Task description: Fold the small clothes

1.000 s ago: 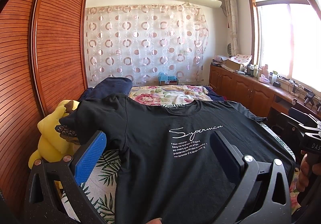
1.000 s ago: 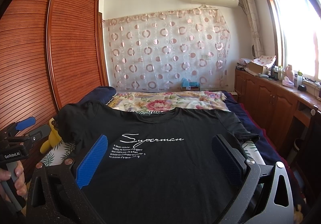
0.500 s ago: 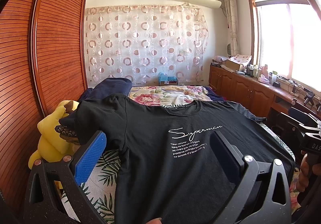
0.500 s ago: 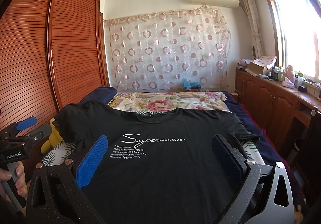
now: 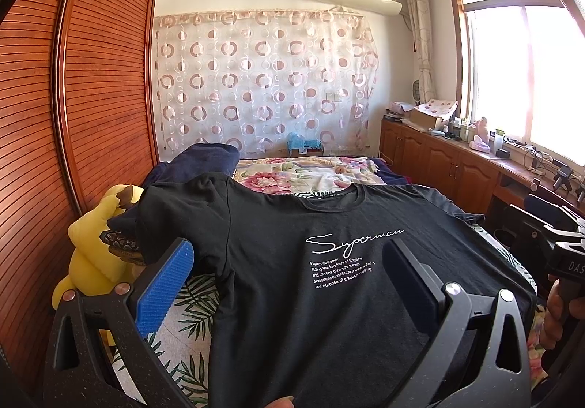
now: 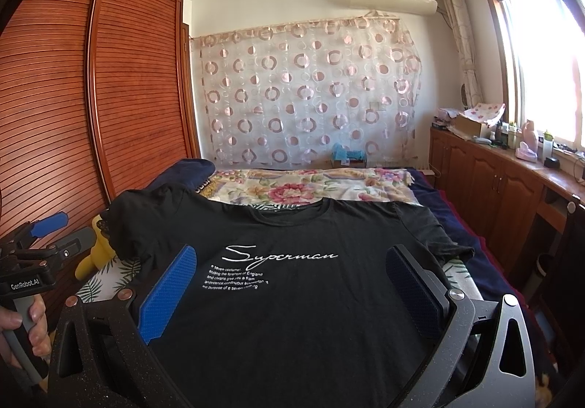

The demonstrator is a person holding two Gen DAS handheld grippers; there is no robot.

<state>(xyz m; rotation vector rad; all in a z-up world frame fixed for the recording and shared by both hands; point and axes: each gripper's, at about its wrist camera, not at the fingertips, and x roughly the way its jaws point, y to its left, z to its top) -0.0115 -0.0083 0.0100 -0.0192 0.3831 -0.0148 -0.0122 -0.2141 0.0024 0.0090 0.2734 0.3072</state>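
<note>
A black T-shirt [image 5: 292,283] with white "Superman" lettering lies spread face up on the bed, collar away from me; it also shows in the right wrist view [image 6: 292,298]. My left gripper [image 5: 289,265] is open and empty, held above the shirt's lower left part. My right gripper [image 6: 292,269] is open and empty above the shirt's lower middle. The left sleeve [image 5: 164,214] drapes over a yellow plush toy. The right sleeve [image 6: 438,239] lies flat near the bed's right edge.
A yellow plush toy [image 5: 91,254] sits at the bed's left edge by the wooden wardrobe [image 5: 73,115]. A floral blanket [image 6: 310,188] and dark navy bedding [image 5: 204,163] lie beyond the shirt. Wooden cabinets [image 6: 493,181] run along the right wall under the window.
</note>
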